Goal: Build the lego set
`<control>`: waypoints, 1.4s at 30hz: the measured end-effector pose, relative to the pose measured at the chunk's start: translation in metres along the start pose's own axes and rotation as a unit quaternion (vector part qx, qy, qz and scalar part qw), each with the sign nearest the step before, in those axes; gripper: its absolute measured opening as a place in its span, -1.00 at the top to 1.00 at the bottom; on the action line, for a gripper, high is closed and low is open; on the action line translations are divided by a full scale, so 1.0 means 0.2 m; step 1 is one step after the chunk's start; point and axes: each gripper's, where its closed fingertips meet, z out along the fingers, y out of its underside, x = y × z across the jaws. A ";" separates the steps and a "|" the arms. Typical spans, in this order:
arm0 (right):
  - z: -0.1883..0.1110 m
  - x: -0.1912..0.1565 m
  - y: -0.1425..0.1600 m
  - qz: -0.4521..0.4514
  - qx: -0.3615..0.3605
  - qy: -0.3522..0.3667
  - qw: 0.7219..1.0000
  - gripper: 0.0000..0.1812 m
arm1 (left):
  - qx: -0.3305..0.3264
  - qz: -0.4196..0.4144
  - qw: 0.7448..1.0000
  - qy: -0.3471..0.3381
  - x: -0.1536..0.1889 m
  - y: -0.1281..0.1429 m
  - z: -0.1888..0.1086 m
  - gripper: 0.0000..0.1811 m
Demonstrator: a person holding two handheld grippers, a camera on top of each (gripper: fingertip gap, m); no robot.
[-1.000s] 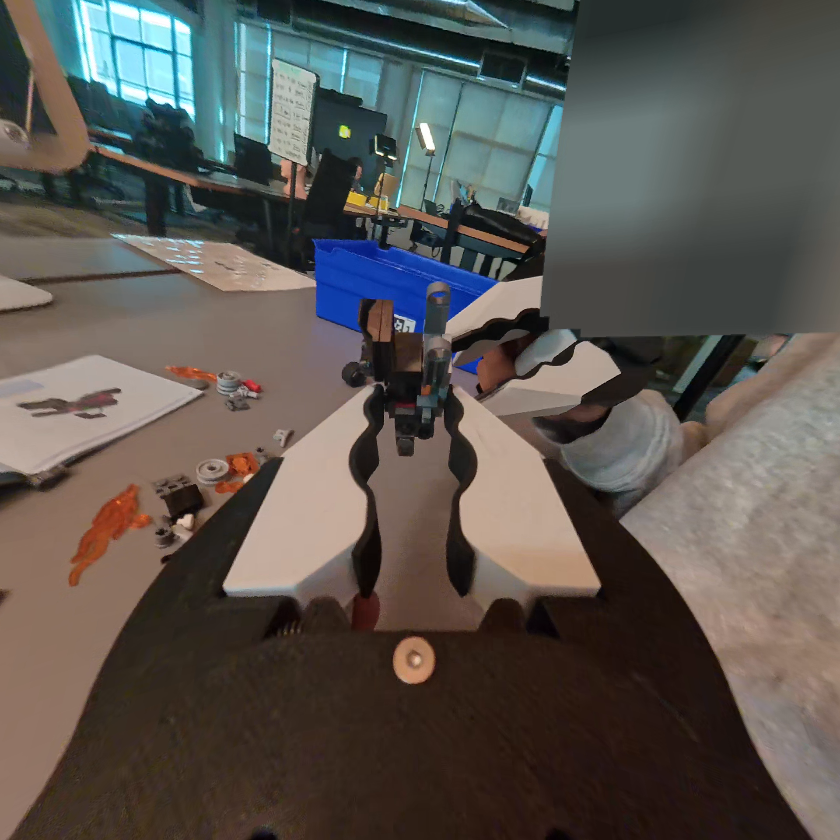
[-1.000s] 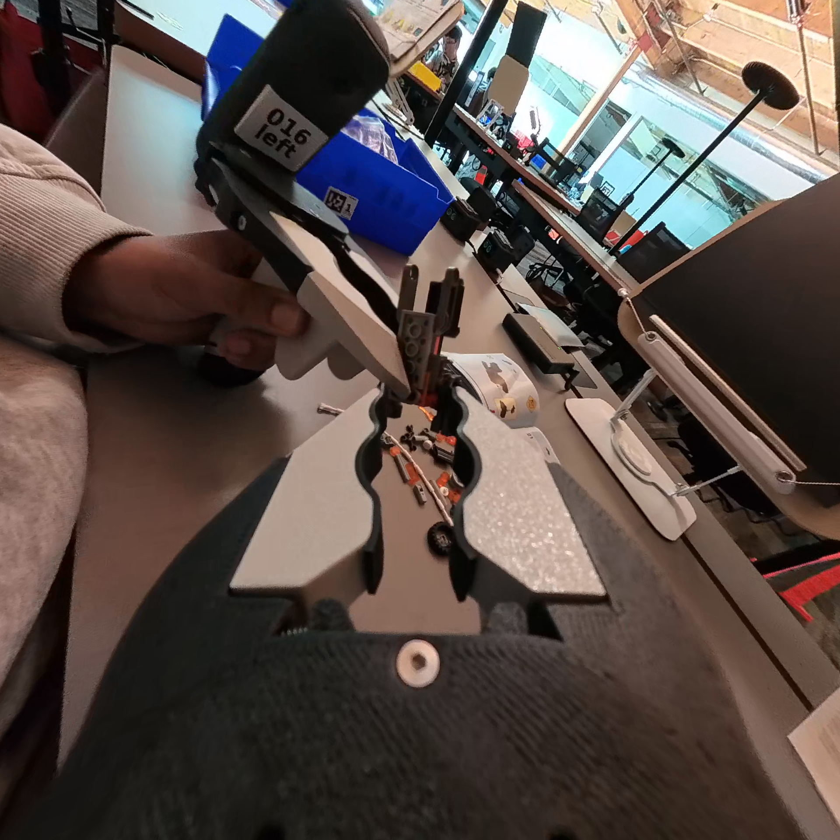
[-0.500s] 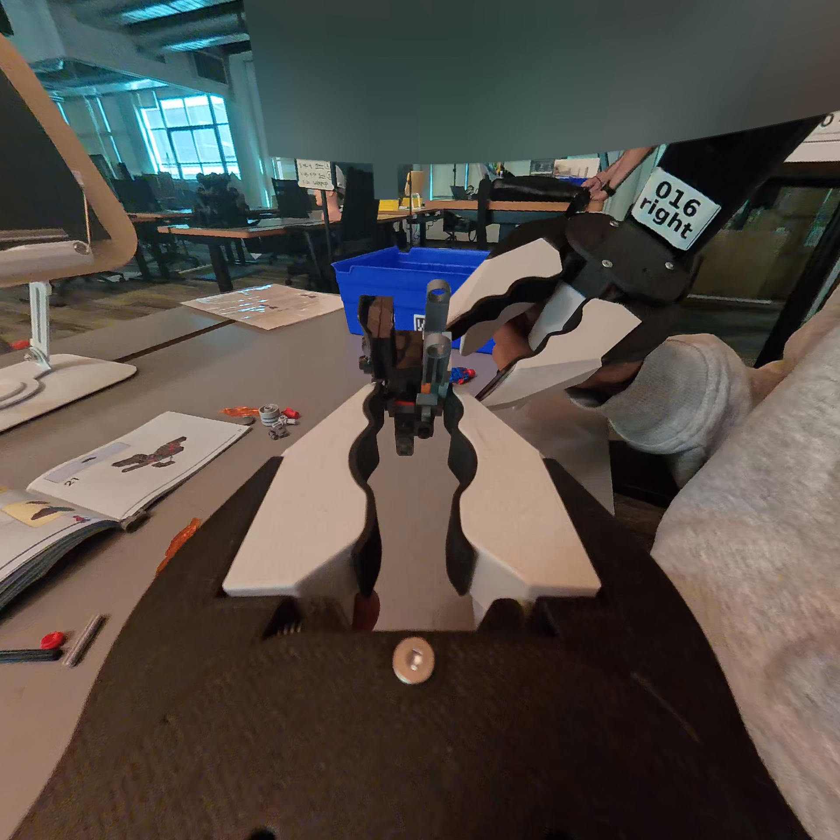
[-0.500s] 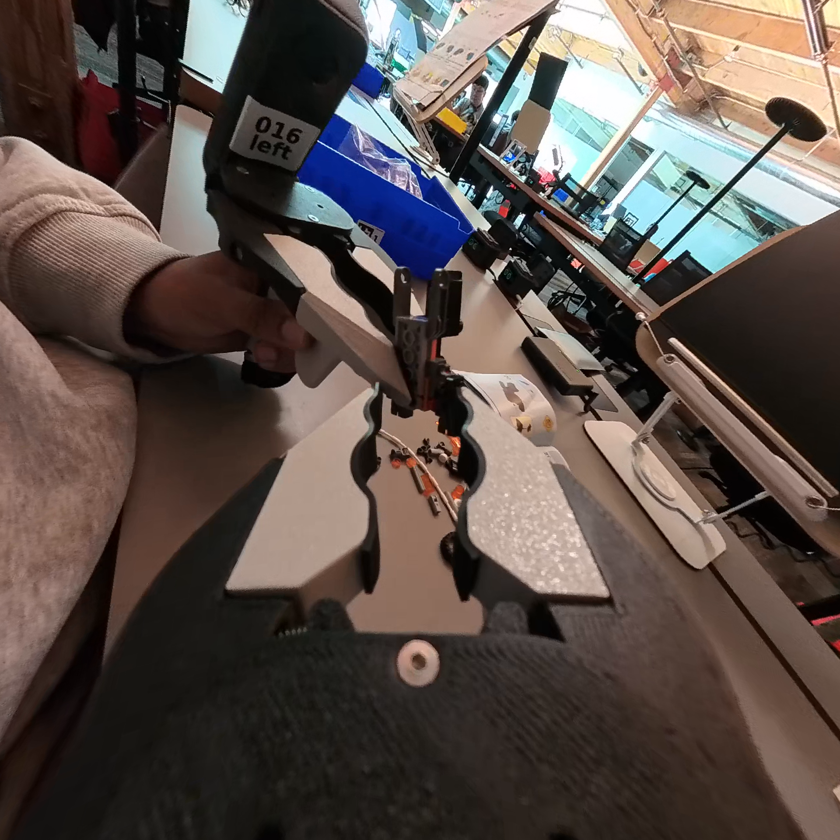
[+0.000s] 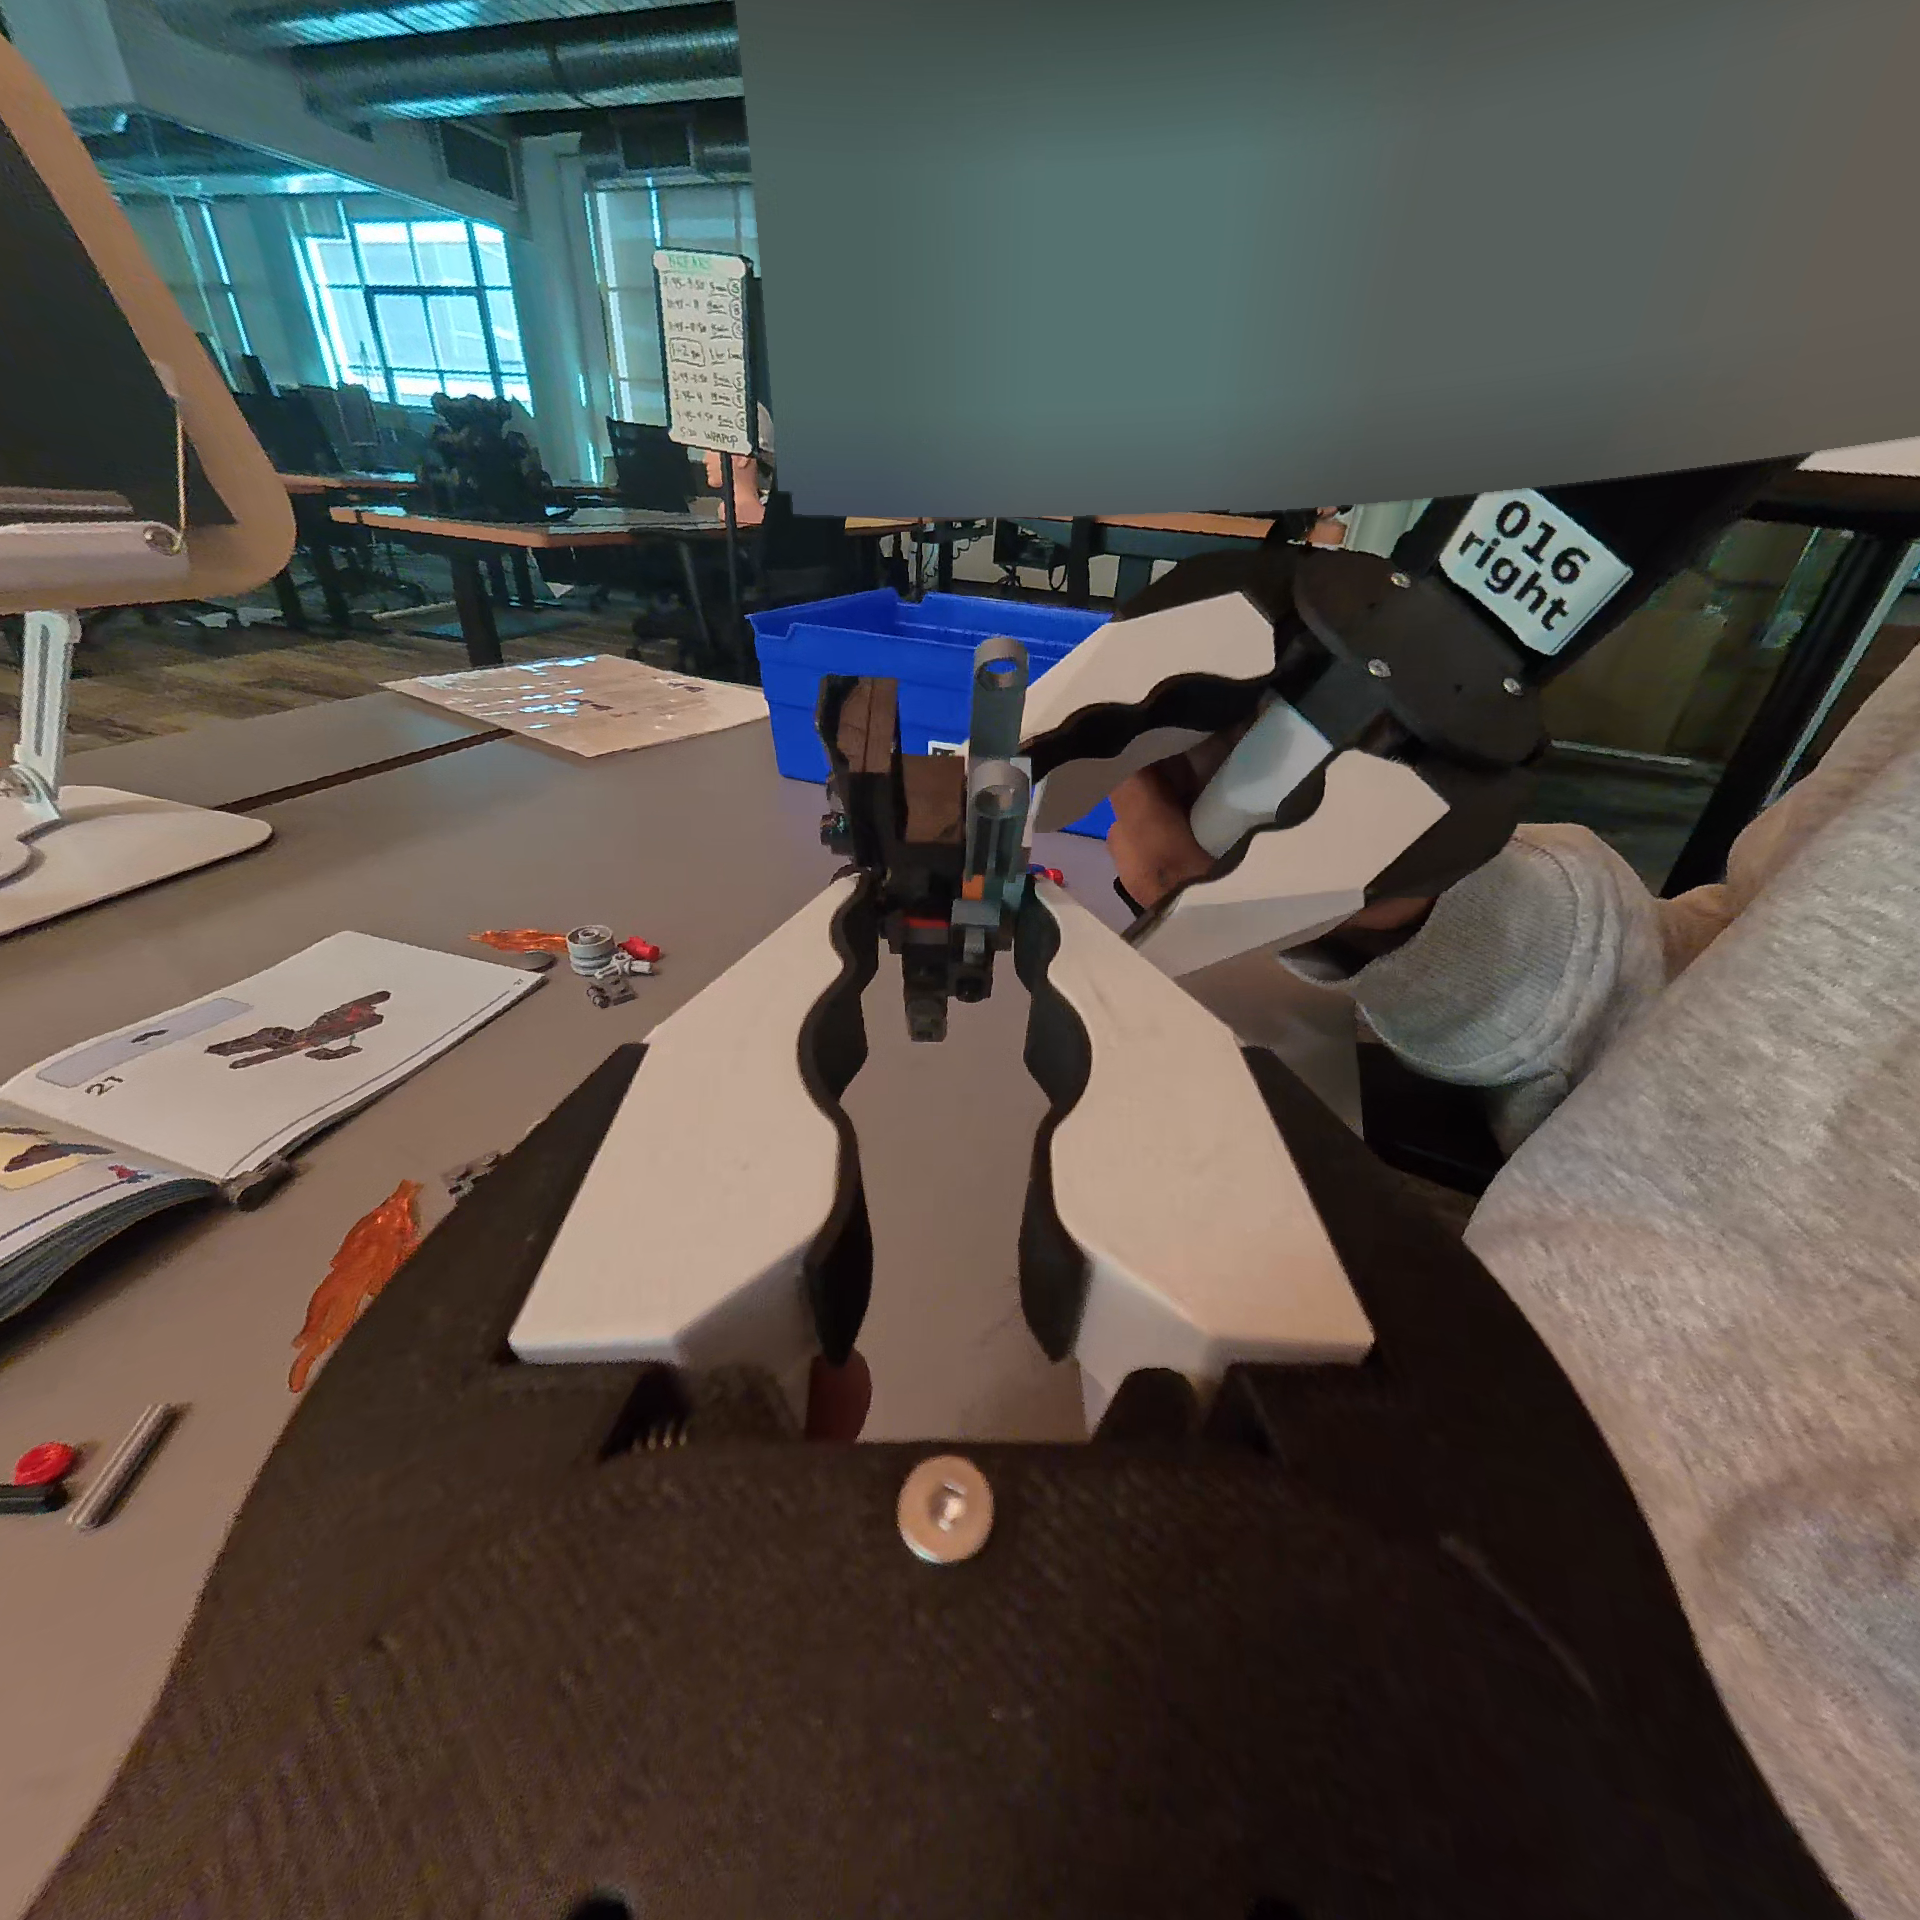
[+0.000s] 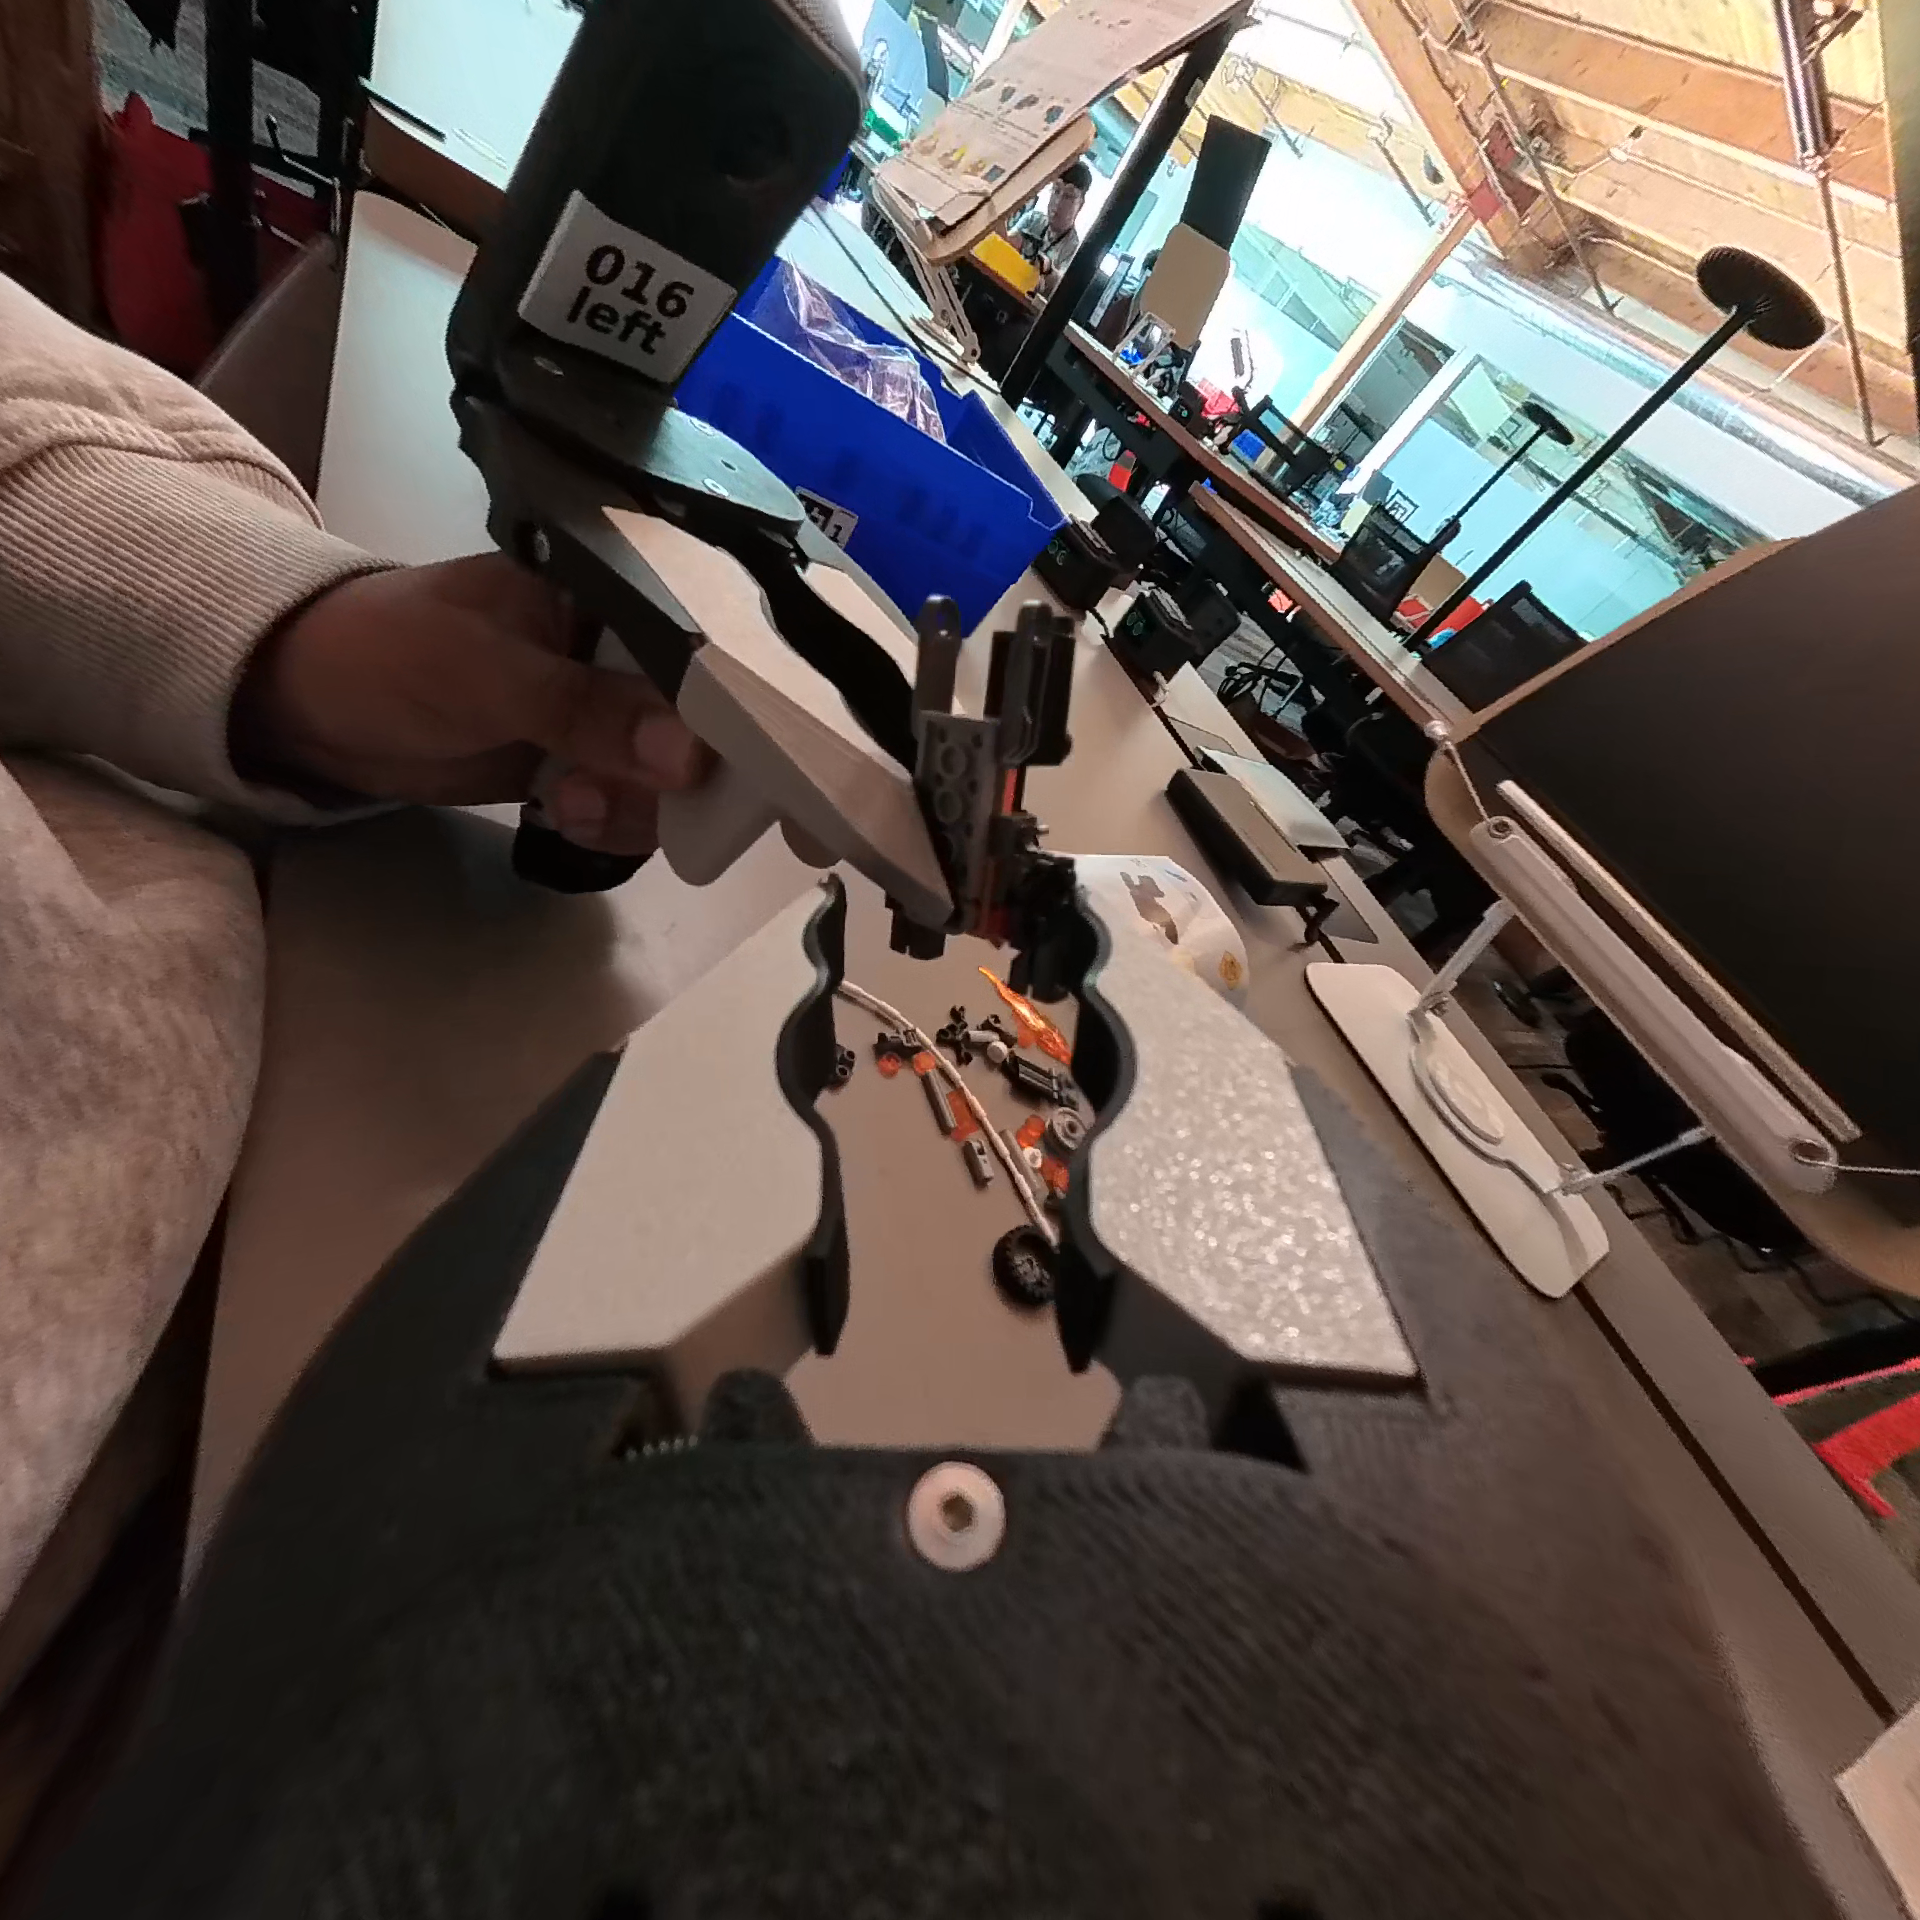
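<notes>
Sitting pinched between left jaws: lego model

A small half-built lego model of dark grey, black and brown bricks stands upright at centre frame, two grey tubes rising from its top; loose lego pieces lie scattered on the table below centre.

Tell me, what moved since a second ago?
The left gripper lifted and swung, so the open booklet came into its view. The right gripper eased back from the lego model and opened a little. The left one stays shut on the model; loose pieces stayed put.
</notes>
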 end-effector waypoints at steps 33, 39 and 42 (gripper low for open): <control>0.05 0.06 -0.02 0.019 0.018 0.095 0.995 0.66 | 0.072 -0.087 0.993 -0.016 -0.04 -0.06 -0.03 0.75; 0.06 0.05 -0.04 0.008 0.020 0.103 0.994 0.58 | 0.090 -0.102 0.991 -0.014 -0.04 -0.07 -0.03 0.75; 0.06 0.05 -0.04 -0.008 0.017 0.114 0.993 0.60 | 0.096 -0.113 0.989 -0.012 -0.04 -0.07 -0.03 0.74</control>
